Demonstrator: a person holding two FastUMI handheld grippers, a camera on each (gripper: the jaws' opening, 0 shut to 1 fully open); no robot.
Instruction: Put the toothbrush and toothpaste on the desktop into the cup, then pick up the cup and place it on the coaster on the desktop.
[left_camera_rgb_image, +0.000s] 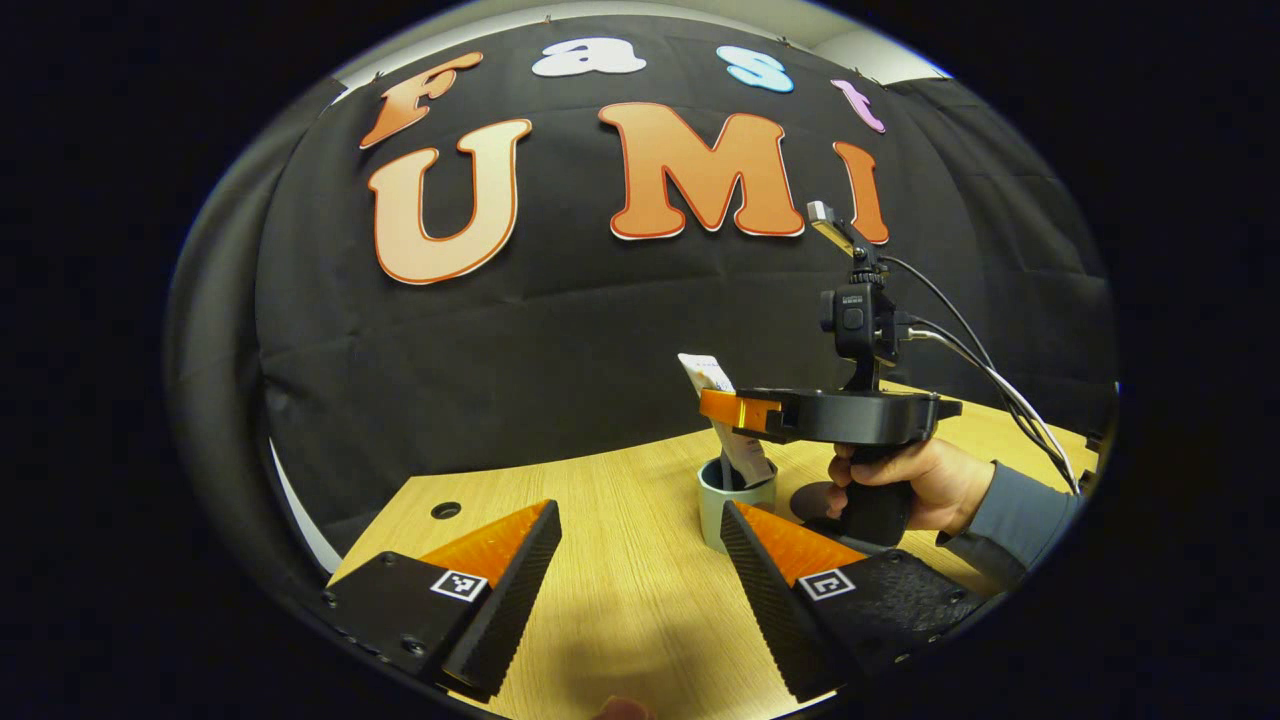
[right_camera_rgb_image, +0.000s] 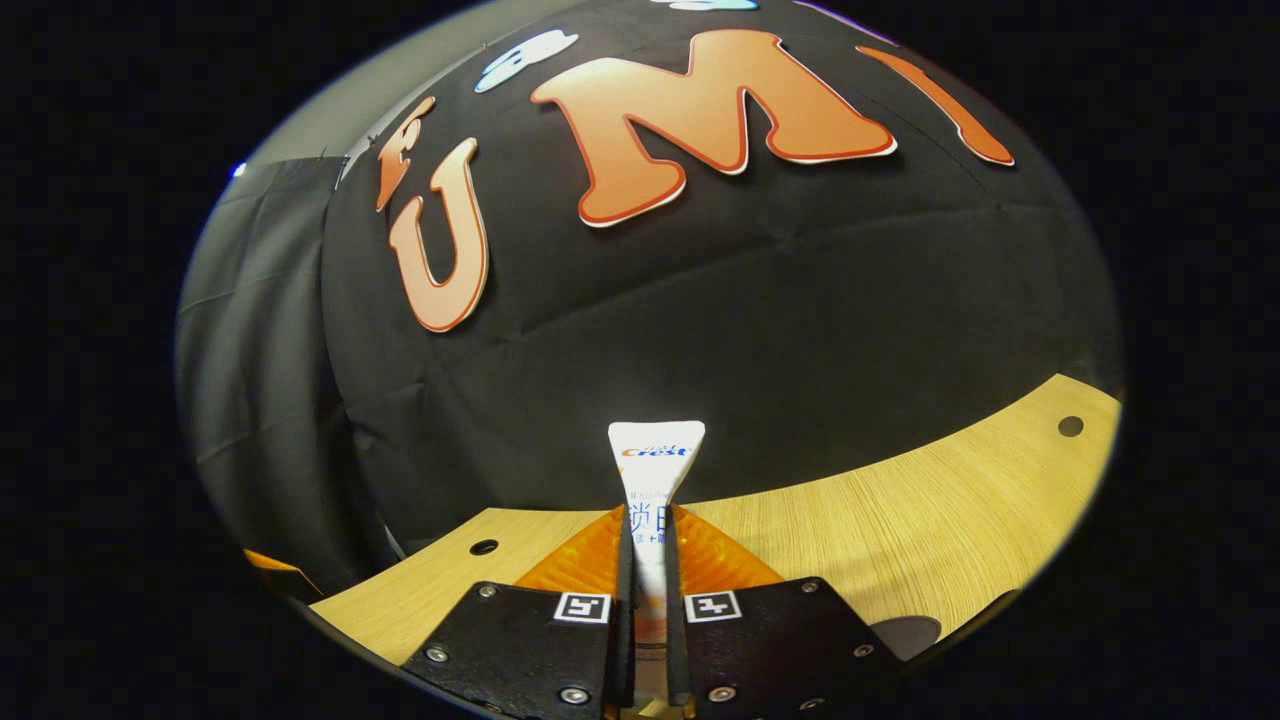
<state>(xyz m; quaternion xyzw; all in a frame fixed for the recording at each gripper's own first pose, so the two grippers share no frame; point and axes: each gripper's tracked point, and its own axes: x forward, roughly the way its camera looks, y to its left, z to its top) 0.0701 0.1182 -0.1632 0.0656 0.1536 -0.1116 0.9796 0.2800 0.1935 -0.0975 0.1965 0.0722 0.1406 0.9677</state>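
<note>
In the left gripper view a pale cup (left_camera_rgb_image: 715, 515) stands on the wooden desktop (left_camera_rgb_image: 620, 590), just beyond my open left gripper (left_camera_rgb_image: 640, 508), whose right finger covers part of it. A white toothpaste tube (left_camera_rgb_image: 712, 375) stands upright with its lower end inside the cup. My right gripper (left_camera_rgb_image: 718, 408), held by a hand (left_camera_rgb_image: 925, 480), is shut on the tube above the rim. In the right gripper view the tube (right_camera_rgb_image: 655, 465) rises between the right gripper's (right_camera_rgb_image: 648, 560) fingers. A dark round coaster (left_camera_rgb_image: 812, 498) lies just right of the cup. A dark slim thing beside the tube in the cup is too small to name.
The black cloth wall stands close behind the desktop. A small cable hole (left_camera_rgb_image: 446, 510) sits at the desk's far left, and another hole (right_camera_rgb_image: 1070, 426) at the far right in the right gripper view. Cables (left_camera_rgb_image: 985, 375) trail from the right gripper. A grey sleeve (left_camera_rgb_image: 1020, 515) reaches in from the right.
</note>
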